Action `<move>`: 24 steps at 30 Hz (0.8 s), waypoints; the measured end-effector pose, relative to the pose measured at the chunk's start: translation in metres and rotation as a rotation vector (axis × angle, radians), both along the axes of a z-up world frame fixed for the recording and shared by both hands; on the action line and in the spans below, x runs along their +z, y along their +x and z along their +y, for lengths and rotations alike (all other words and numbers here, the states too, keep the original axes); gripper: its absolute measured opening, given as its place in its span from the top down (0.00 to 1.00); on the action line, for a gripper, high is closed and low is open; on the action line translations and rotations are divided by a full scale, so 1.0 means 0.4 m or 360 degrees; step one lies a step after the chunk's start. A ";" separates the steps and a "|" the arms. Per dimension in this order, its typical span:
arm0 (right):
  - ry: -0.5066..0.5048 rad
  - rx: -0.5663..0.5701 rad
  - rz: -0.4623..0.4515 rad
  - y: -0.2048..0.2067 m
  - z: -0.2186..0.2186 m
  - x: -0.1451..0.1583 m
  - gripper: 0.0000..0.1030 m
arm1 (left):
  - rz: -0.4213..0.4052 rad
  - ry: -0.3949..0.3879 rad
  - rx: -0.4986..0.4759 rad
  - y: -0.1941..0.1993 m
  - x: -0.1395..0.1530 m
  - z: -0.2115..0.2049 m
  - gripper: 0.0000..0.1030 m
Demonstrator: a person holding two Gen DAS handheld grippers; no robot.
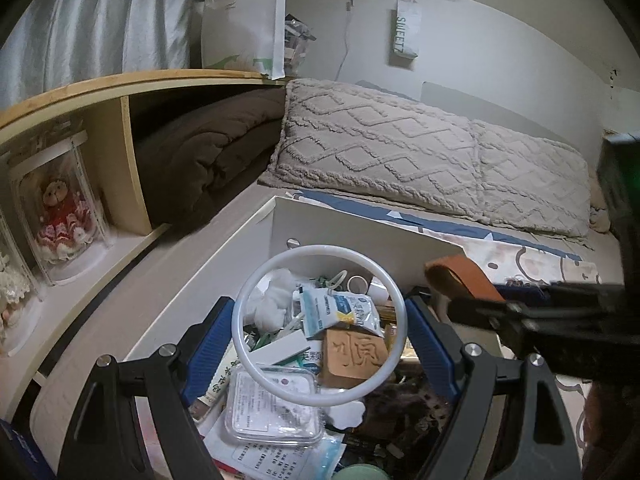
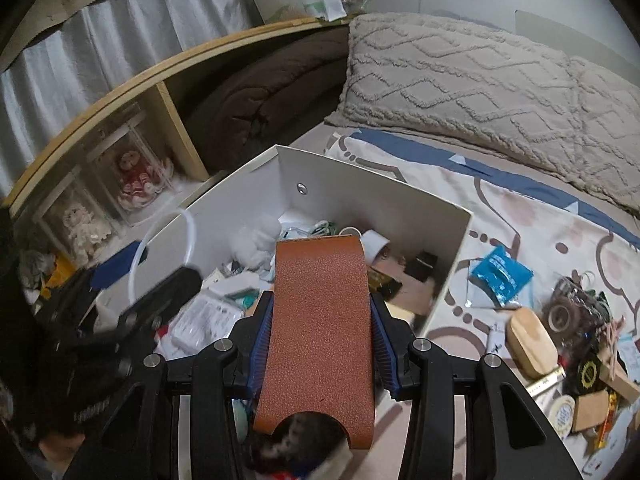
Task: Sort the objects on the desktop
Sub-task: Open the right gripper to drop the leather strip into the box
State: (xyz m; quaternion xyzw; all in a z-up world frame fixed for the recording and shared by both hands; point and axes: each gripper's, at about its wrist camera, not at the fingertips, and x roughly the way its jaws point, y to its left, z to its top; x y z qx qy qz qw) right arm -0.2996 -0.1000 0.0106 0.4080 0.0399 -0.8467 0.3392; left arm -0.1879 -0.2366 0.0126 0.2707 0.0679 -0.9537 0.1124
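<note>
Cluttered white box [image 2: 372, 184] beside pillow [image 2: 480, 80]

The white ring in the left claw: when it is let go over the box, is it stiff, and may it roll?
The white ring probably is stiff: it keeps a clean round shape between the left claw pads. It looks thin and hollow, so likely light. Dropped on the cluttered box contents, it should settle flat rather than roll.
</note>
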 end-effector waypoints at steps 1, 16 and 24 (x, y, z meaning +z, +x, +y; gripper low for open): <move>0.0018 -0.0007 -0.0004 -0.012 -0.011 -0.001 0.56 | -0.0003 0.0002 0.0001 0.000 -0.001 -0.004 0.18; 0.0249 -0.0099 -0.0102 -0.142 -0.108 -0.076 0.56 | -0.0041 0.0050 0.0068 -0.011 -0.031 -0.055 0.18; 0.0275 -0.0164 -0.0087 -0.163 -0.113 -0.088 0.08 | -0.0043 0.0074 0.0056 -0.010 -0.032 -0.063 0.18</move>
